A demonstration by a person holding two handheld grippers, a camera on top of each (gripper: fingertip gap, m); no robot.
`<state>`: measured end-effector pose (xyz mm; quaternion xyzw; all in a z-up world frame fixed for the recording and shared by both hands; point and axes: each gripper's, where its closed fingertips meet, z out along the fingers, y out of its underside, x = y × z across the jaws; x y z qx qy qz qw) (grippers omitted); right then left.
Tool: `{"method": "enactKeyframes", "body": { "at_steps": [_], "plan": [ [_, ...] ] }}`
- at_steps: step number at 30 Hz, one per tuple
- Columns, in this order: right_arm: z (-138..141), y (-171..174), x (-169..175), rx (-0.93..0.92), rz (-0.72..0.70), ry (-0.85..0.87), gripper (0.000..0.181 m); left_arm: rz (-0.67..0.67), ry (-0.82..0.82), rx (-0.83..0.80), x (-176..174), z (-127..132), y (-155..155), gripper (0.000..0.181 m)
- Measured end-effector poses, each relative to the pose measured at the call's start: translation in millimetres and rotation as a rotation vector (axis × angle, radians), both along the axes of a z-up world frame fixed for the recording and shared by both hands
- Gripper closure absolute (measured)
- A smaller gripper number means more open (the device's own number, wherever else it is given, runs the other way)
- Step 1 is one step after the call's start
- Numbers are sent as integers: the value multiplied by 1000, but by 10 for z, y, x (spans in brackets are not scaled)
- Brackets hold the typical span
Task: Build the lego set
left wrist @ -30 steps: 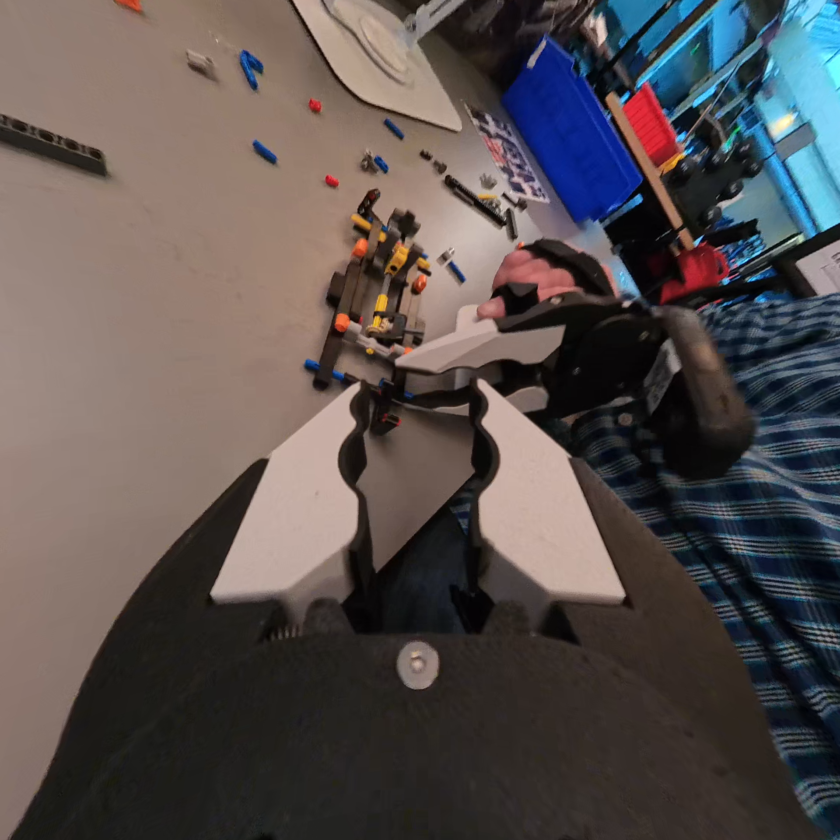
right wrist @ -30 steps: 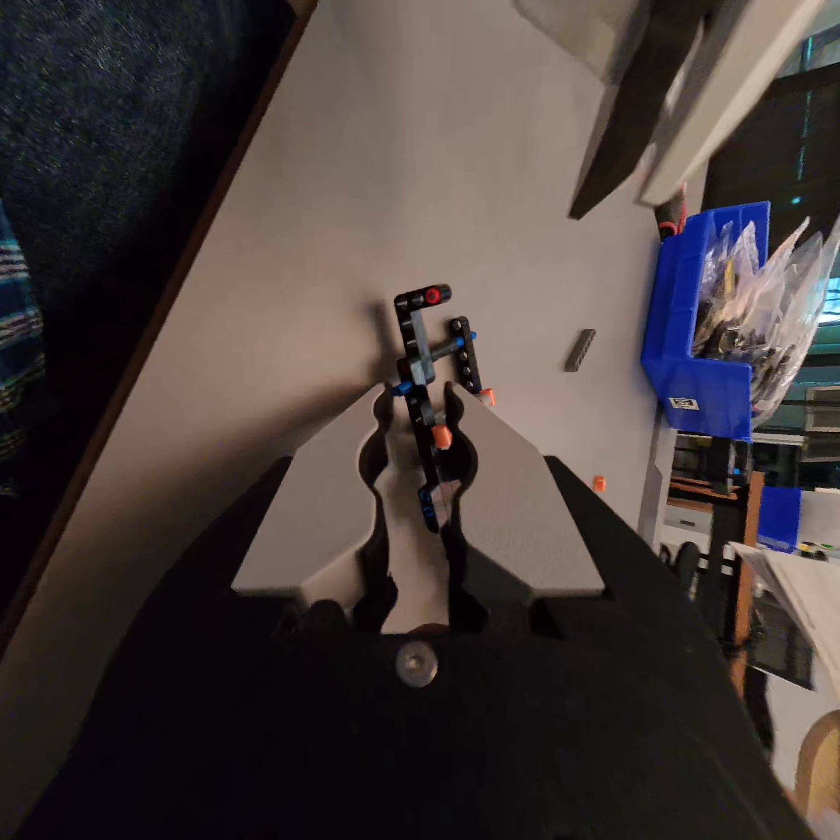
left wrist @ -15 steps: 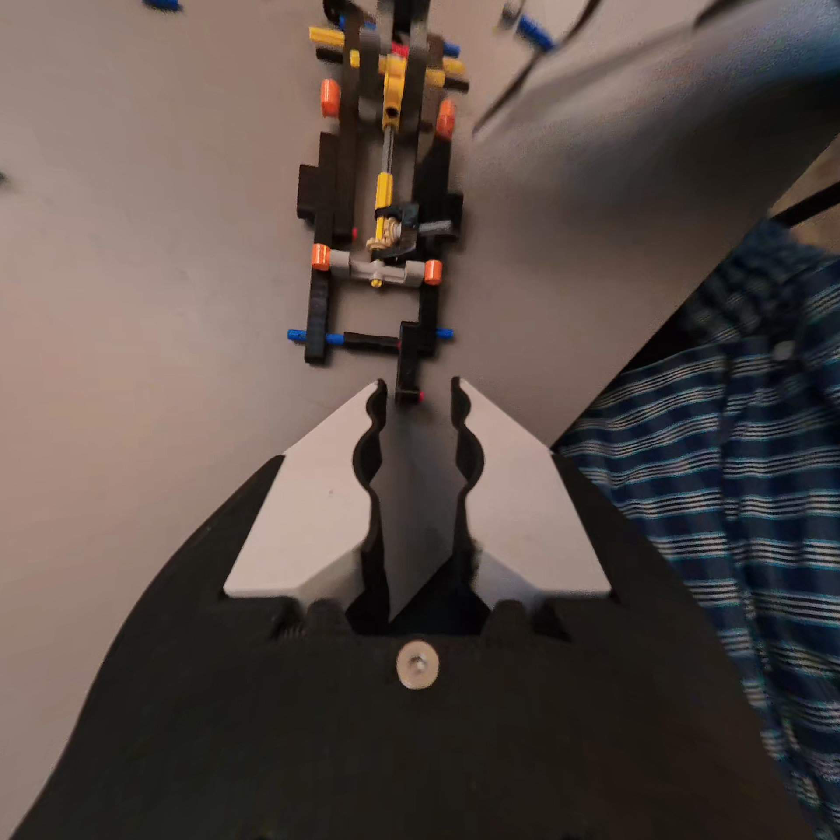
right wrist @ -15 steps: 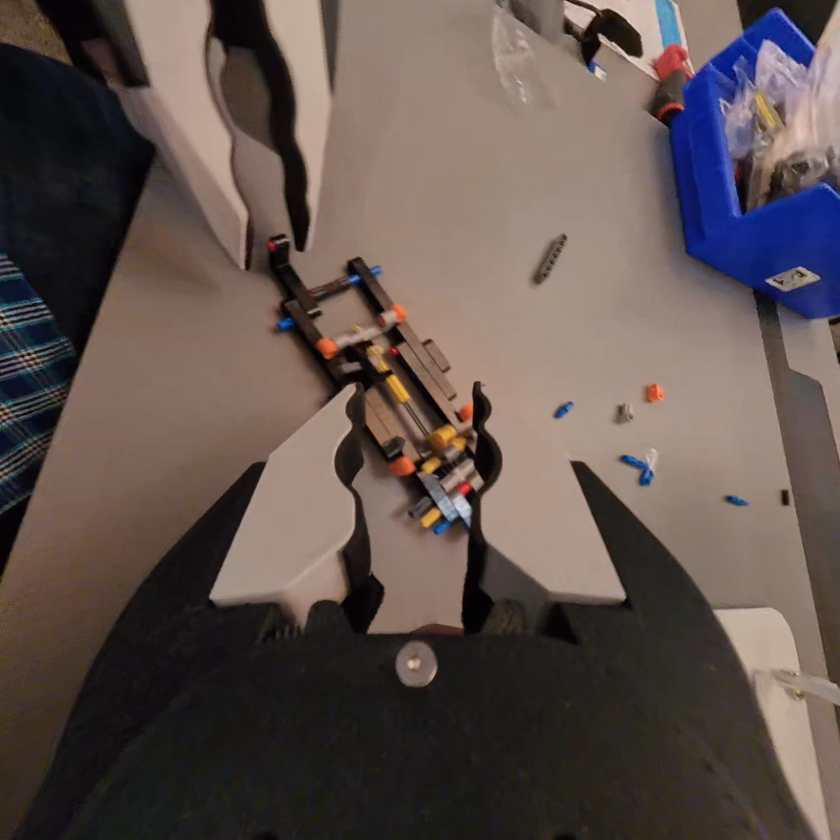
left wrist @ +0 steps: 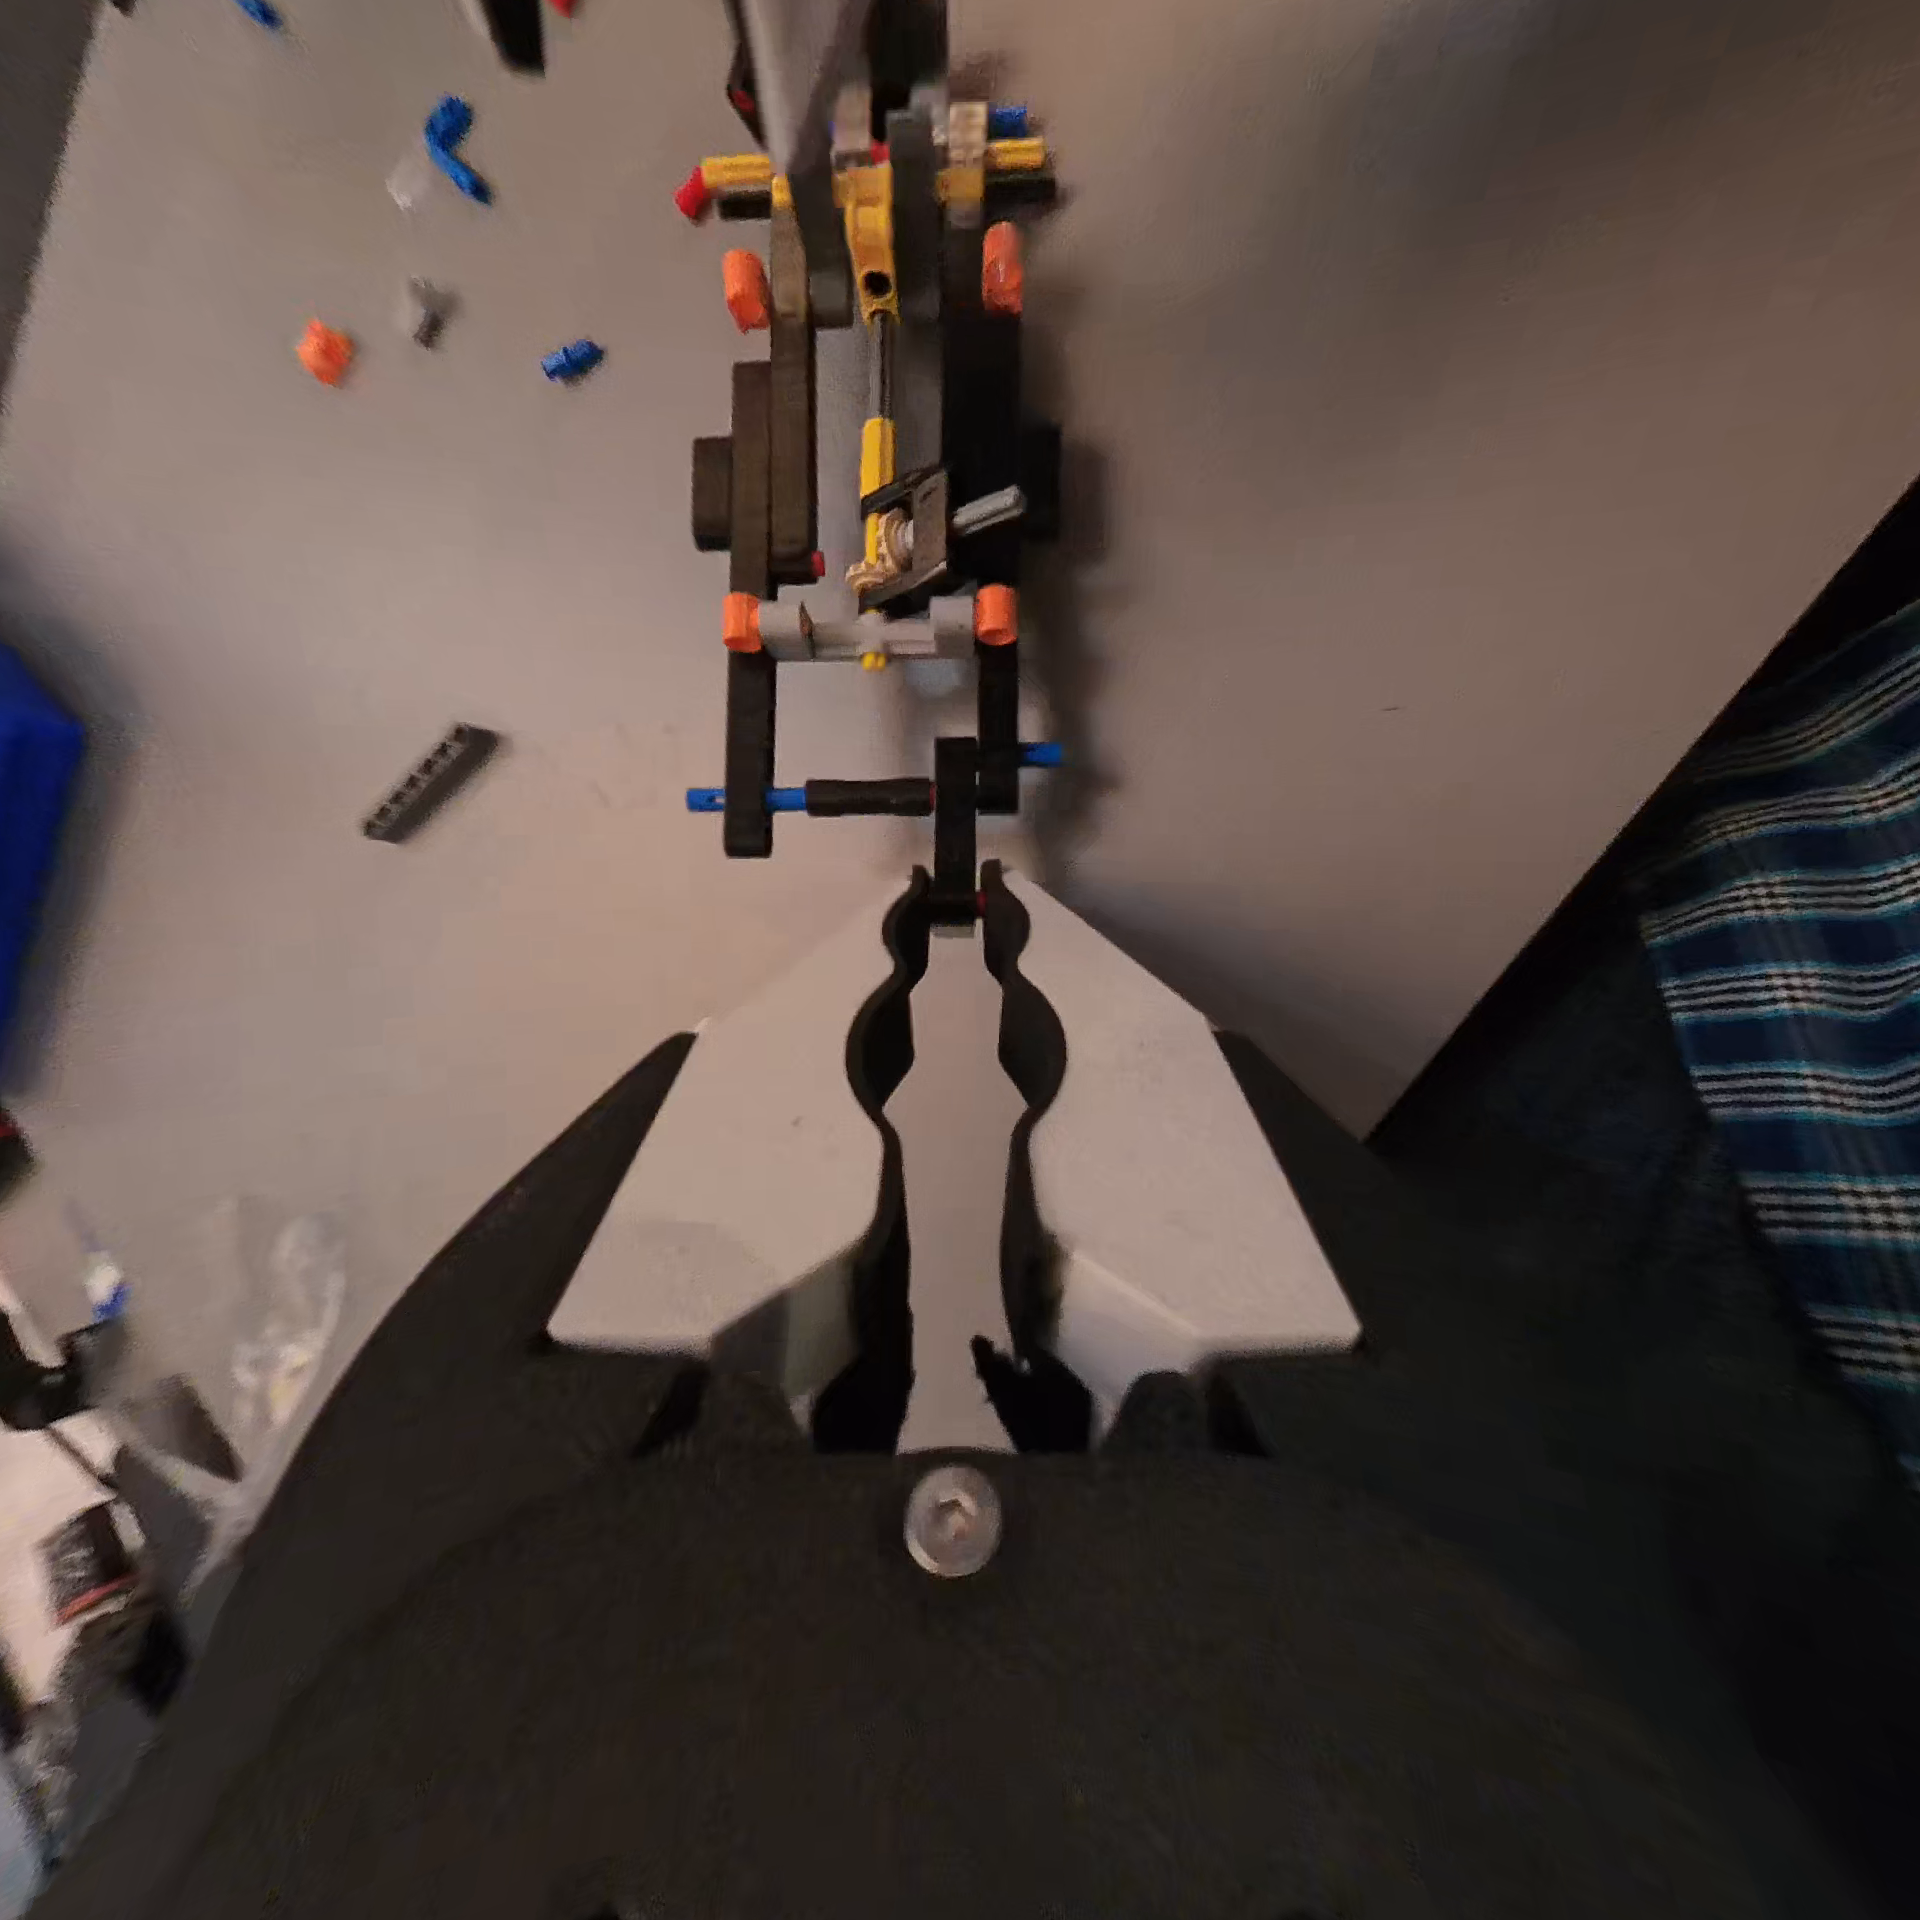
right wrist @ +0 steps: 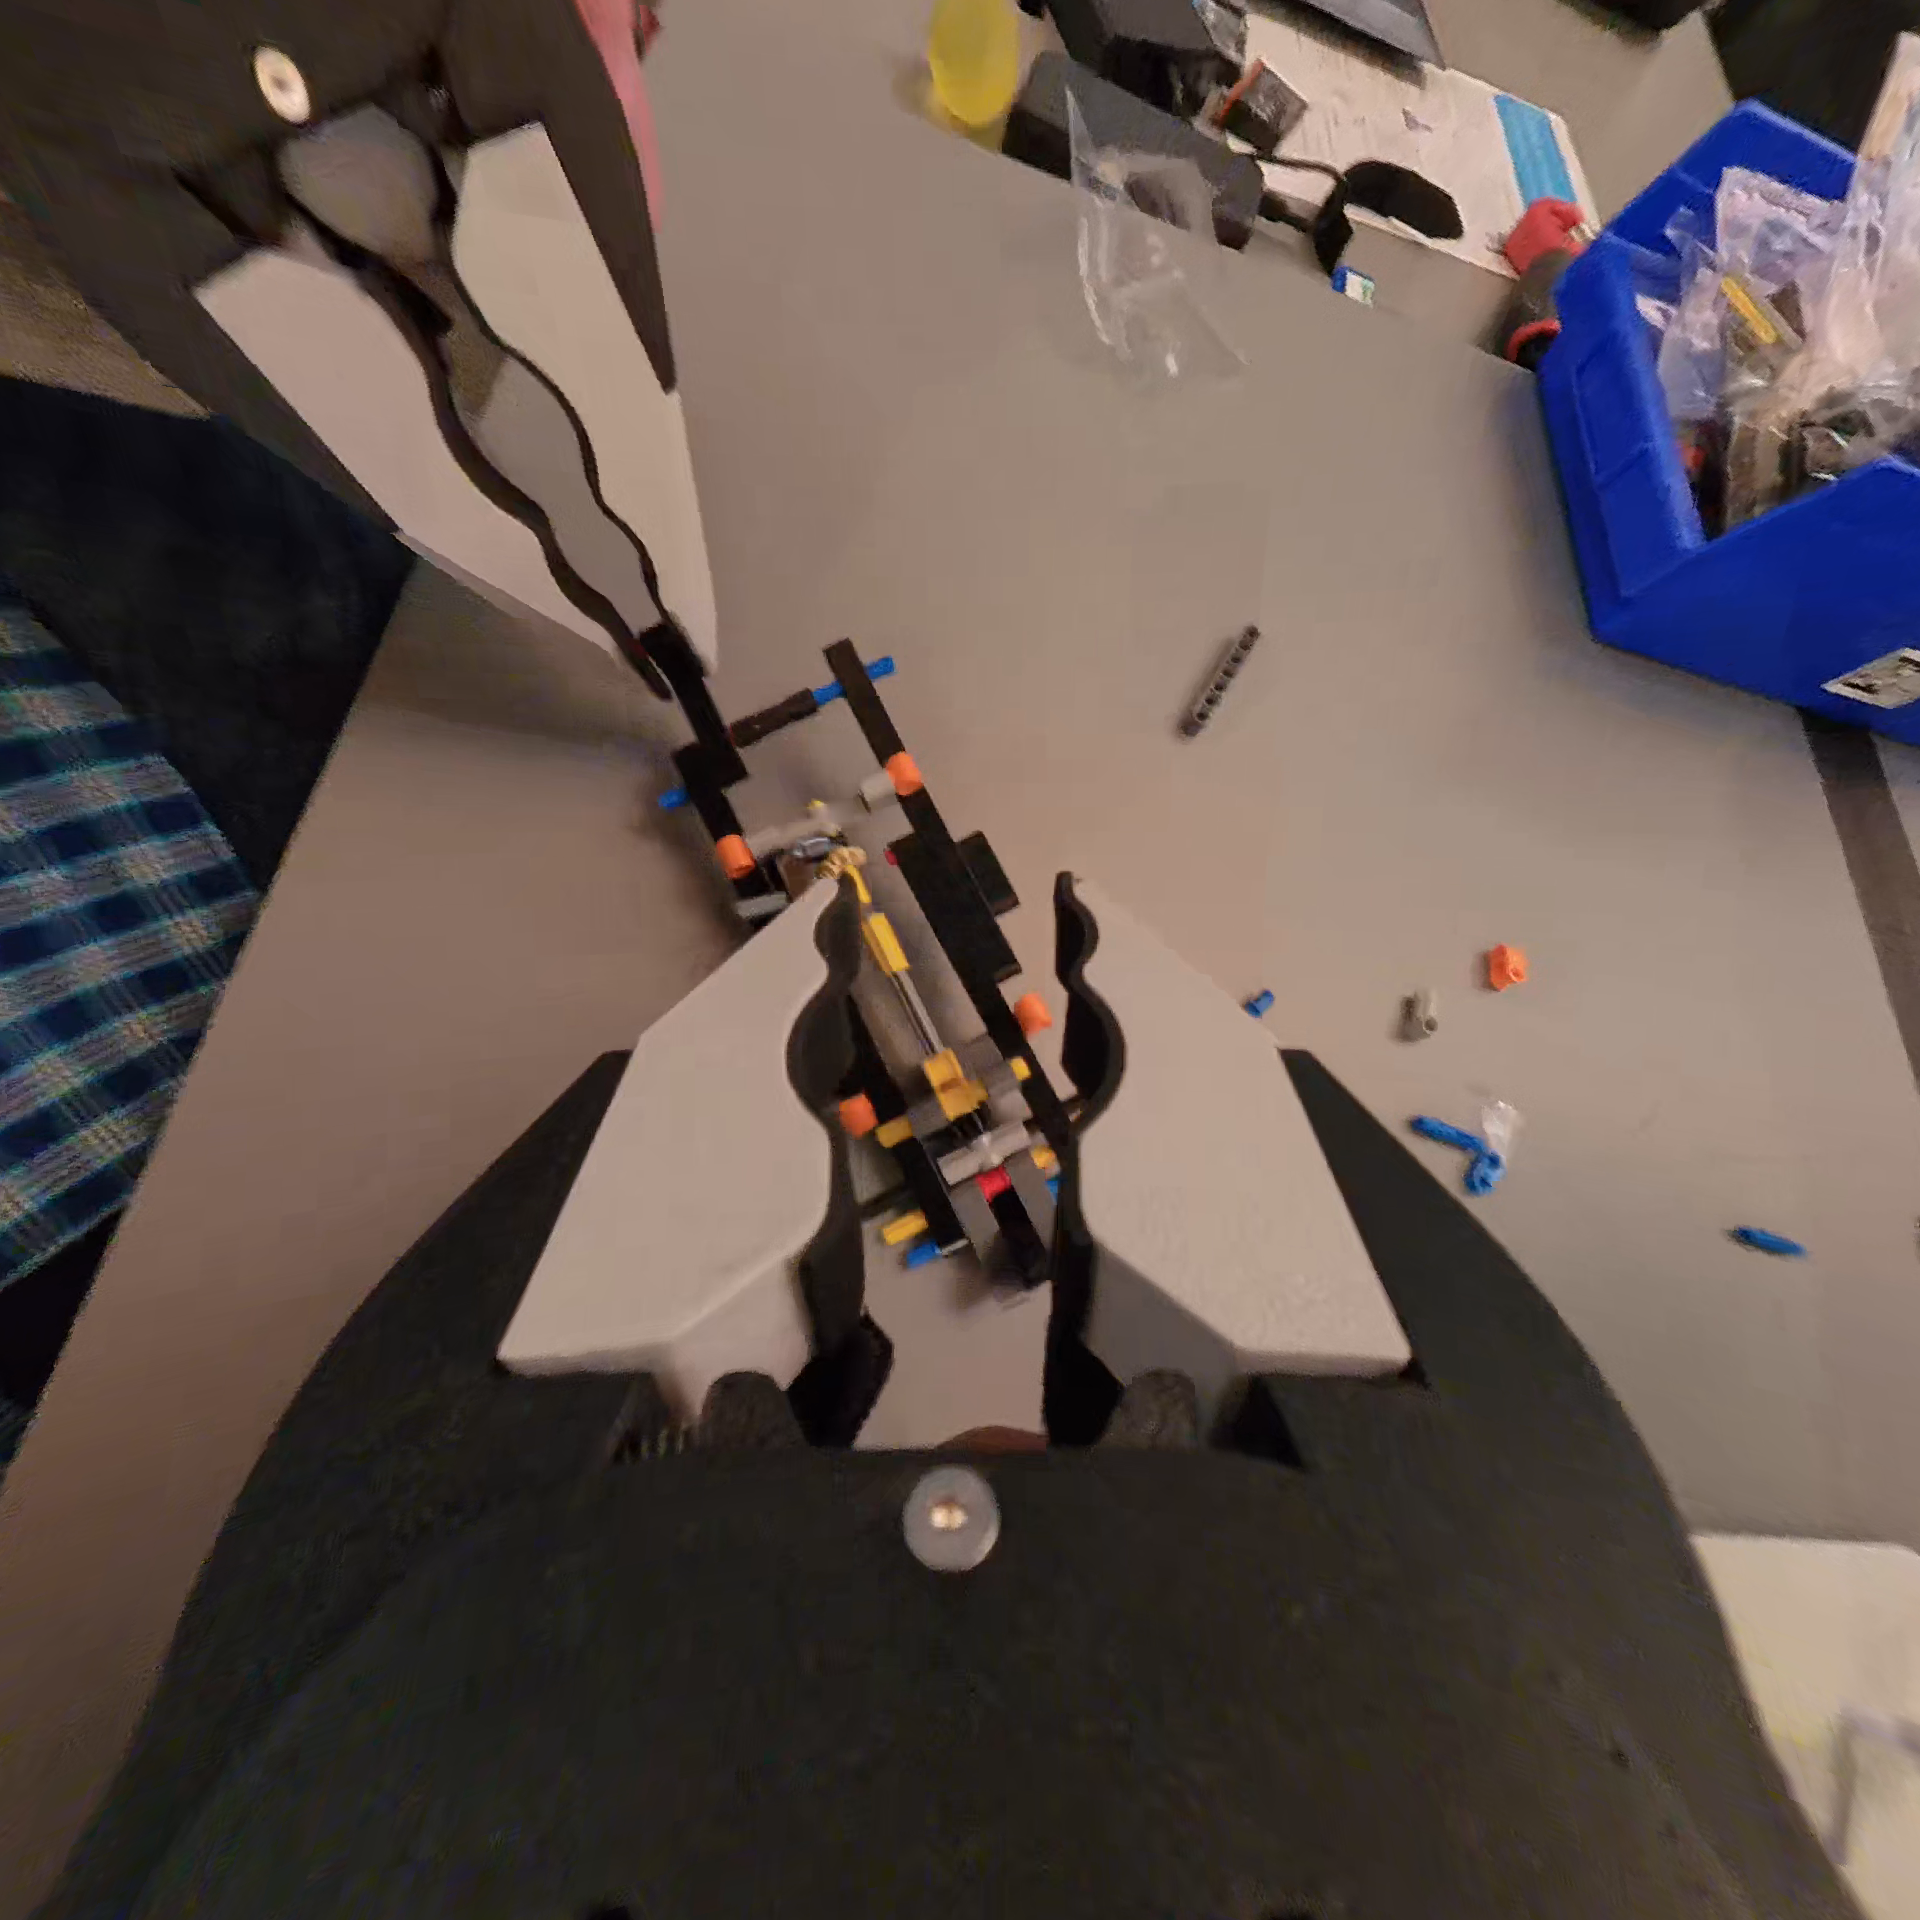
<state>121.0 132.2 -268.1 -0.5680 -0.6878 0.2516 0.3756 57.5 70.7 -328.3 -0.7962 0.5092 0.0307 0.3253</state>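
Note:
The lego chassis [left wrist: 873,623], black beams with orange bushings and a yellow shaft, lies on the grey table [left wrist: 1351,416]. My left gripper [left wrist: 952,904] is shut on the end of a black beam [left wrist: 954,821] that sticks out at the near end of the chassis. The right wrist view confirms this grip, with the left gripper [right wrist: 649,649] on the beam [right wrist: 691,696]. My right gripper [right wrist: 948,888] is open over the far end of the chassis [right wrist: 956,914], which lies at a slant between its fingers. The right gripper shows blurred at the top of the left wrist view [left wrist: 821,94].
A loose dark grey beam [right wrist: 1218,681] lies beside the chassis. Small blue [right wrist: 1455,1143] and orange [right wrist: 1501,966] pieces lie to the right. A blue bin [right wrist: 1714,540] of bagged parts stands at the far right. A person's plaid shirt [left wrist: 1787,987] is at the table edge.
My right gripper let go of the chassis, opened wide and moved to its far end, then narrowed a little. My left gripper came up to the black beam end and closed on it.

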Motion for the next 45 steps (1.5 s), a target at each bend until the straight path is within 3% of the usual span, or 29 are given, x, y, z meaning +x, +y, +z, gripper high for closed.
{"method": "enactKeyframes", "body": {
  "at_steps": [4,16,21,24,28,33,38,45],
  "plan": [
    [65,-13,-128,-109,64,-18,148,-52,62,97,5,113,58,173],
    [-162,-42,-537,-6,162,-148,143,-144,181,233,-21,261,145,174],
    [-256,-35,-616,-26,195,-208,156,-179,263,288,-43,321,186,174],
    [-207,35,-633,13,182,-207,173,-182,306,330,-64,363,206,174],
    [-117,76,-646,62,155,-166,174,-144,298,379,-110,485,268,173],
    [66,162,-647,105,91,-90,175,-32,184,432,-179,728,383,151],
    [274,280,-619,153,17,-35,174,110,5,334,-295,732,476,116],
    [512,341,-565,98,-71,67,174,130,-477,131,76,885,516,141]
  ]
}}
